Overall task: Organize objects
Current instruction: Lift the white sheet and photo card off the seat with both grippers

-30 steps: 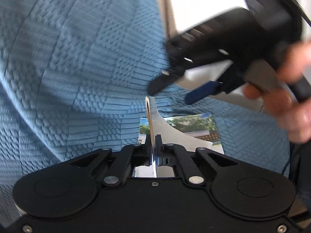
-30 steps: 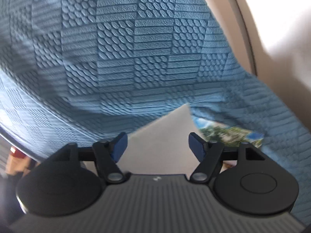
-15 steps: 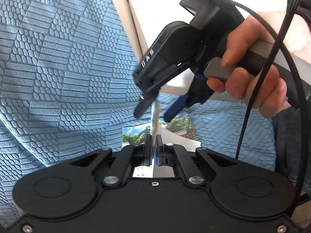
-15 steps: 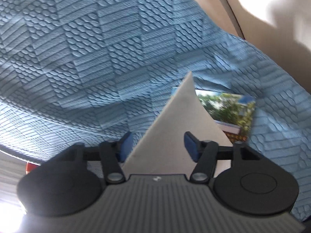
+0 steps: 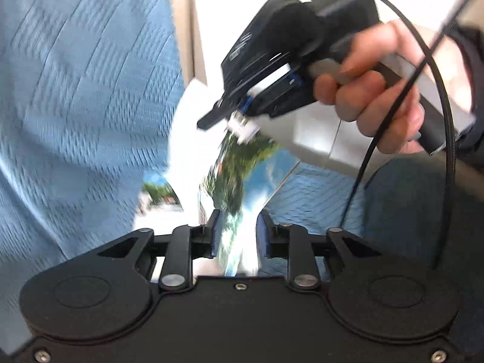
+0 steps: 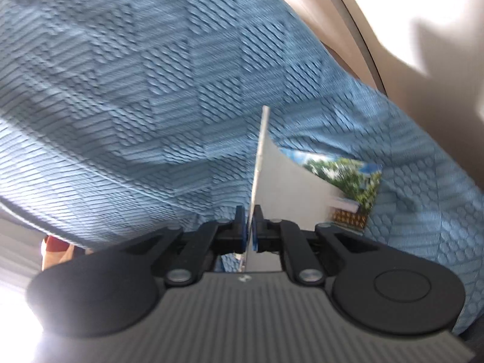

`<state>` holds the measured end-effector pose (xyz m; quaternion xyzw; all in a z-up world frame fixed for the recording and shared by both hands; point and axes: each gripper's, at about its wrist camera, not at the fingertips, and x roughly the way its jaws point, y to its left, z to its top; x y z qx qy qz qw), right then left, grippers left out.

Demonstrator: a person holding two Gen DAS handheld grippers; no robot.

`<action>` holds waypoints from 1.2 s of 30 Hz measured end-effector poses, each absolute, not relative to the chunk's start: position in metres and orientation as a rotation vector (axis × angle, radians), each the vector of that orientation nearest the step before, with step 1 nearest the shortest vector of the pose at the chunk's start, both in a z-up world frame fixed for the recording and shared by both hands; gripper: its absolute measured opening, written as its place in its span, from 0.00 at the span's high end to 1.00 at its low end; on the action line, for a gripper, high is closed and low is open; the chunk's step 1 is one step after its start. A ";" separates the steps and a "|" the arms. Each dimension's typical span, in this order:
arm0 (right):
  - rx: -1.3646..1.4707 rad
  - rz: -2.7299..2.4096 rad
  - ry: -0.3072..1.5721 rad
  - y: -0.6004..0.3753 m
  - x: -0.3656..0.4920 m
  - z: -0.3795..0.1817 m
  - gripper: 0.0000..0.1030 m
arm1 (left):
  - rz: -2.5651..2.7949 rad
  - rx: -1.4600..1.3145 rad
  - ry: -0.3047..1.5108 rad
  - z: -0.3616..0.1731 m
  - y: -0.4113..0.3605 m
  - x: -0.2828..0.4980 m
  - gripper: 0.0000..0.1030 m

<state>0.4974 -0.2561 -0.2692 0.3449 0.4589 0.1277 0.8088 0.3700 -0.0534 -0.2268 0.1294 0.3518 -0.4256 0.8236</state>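
A thin photo card (image 5: 242, 181) with a tree-and-sky picture stands on edge over a blue quilted blanket (image 5: 75, 90). It sits between the jaws of my left gripper (image 5: 236, 233), which are opening, and the pads stand clear of it. My right gripper (image 5: 239, 118), held by a hand (image 5: 372, 90), is shut on the card's far top corner. In the right wrist view the card (image 6: 281, 187) runs edge-on through the shut right gripper (image 6: 248, 220). A second photo card (image 6: 348, 181) lies flat on the blanket (image 6: 151, 75), partly hidden behind the held one.
A beige frame and pale wall (image 6: 378, 30) border the blanket at the far right. A black cable (image 5: 444, 121) loops down from the right gripper. Dark cloth (image 5: 408, 211) fills the lower right of the left wrist view. Both views are blurred.
My right gripper came down over the card's top and shut on it. My left gripper, shut on the card before, has spread its jaws. Both hands shifted and the card turned.
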 end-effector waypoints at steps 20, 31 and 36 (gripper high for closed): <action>0.619 0.546 0.870 -0.228 0.469 -0.195 0.96 | -1.009 -0.955 0.999 -0.314 0.086 0.463 0.15; 0.703 0.673 0.848 -0.220 0.461 -0.178 0.96 | -1.026 -1.227 0.939 -0.343 0.126 0.467 0.13; 0.721 0.704 0.857 -0.216 0.457 -0.174 0.96 | -1.104 -1.263 0.958 -0.348 0.115 0.461 0.20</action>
